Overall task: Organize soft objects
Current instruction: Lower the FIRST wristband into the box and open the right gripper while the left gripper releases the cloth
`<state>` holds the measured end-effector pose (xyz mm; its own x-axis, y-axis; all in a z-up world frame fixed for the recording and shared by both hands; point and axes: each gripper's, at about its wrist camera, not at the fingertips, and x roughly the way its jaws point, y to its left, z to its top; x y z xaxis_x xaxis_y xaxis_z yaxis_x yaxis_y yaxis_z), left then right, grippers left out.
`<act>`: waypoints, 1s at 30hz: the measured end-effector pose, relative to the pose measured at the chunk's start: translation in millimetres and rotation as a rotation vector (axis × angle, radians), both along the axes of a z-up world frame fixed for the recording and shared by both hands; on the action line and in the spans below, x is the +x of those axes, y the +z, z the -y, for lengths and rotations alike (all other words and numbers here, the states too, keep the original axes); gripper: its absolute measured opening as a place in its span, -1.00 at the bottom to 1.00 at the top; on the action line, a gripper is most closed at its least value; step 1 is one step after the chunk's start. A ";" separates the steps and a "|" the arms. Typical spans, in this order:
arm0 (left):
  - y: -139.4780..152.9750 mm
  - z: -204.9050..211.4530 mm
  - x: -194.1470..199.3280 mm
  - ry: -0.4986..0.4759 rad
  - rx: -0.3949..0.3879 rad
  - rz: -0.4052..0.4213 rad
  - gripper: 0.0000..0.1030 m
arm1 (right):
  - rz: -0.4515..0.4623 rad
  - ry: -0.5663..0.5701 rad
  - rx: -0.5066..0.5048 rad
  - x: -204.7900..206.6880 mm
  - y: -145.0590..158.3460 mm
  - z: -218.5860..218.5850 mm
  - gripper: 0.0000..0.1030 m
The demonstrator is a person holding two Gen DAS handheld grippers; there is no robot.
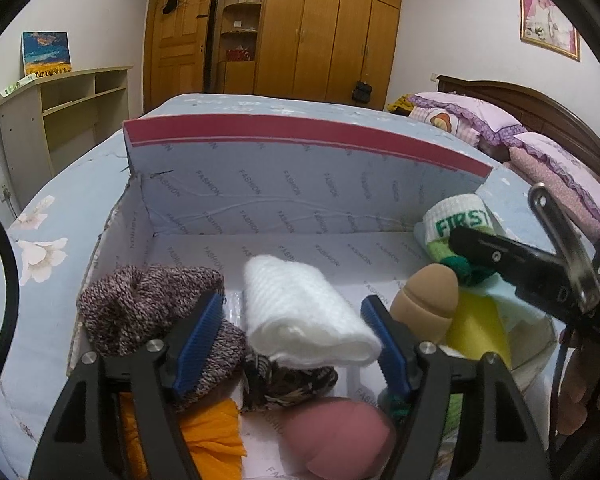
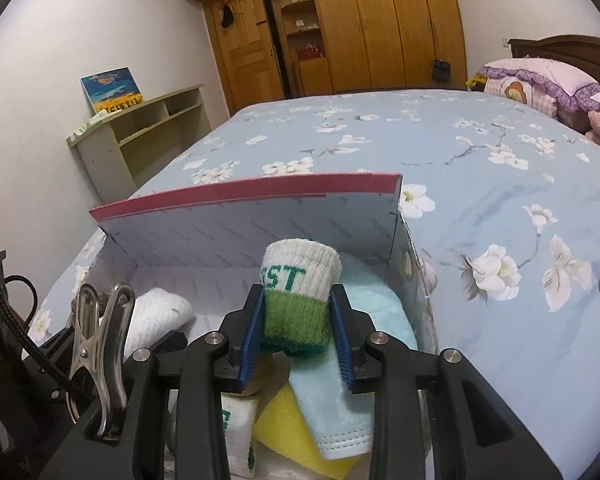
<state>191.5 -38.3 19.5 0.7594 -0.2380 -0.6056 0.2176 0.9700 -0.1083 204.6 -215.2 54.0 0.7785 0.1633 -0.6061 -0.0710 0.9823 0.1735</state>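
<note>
Right hand-held gripper [image 2: 298, 334]: blue ribbed pads closed on a rolled white-and-green knit sock with green lettering [image 2: 298, 300], pinched at the green band, cuff standing upright. It's held over the right end of the open cardboard shoebox with white printed lining and red-edged lid [image 2: 240, 224]. Likely being lowered in or just lifted; can't tell which. Below it, a light blue terry towel [image 2: 364, 380], a yellow foam sponge [image 2: 296, 436] and a second white-green sock roll [image 2: 238, 436] are packed against that end, so this corner looks like the sock/cloth spot.

Left hand-held gripper [image 1: 294, 340]: jaws wide apart, holding nothing, hovering above the box's left-middle. The folded white knit cloth [image 1: 308, 316] lies between the pads in the view, but contact isn't clear; probably the next pick or a just-placed item. Around it: a mottled brown-purple knit hat [image 1: 148, 304] at left, a tan egg-shaped makeup sponge [image 1: 426, 300] at right, a pink rounded sponge [image 1: 336, 436] nearest the camera, an orange crinkled cloth [image 1: 212, 440] at lower left, and a dark patterned knit piece [image 1: 292, 380] under the white cloth.

The box lid stands propped up at the back, keeping the interior open for both grippers. A metal spring clamp [image 2: 100, 344] sits on the rig at the left of the right view.

The box rests on a bed with a light blue floral sheet [image 2: 480, 168]; pink-purple ruffled pillows [image 2: 540, 84] lie at the headboard. Room: wooden wardrobe [image 2: 380, 28], pale open shelf unit [image 2: 140, 136] with a blue-yellow painting [image 2: 112, 90] on top.
</note>
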 end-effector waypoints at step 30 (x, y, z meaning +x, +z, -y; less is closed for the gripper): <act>61.2 -22.8 -38.9 0.038 -0.056 0.089 0.47 | 0.059 0.053 0.069 -71.8 31.8 6.5 0.21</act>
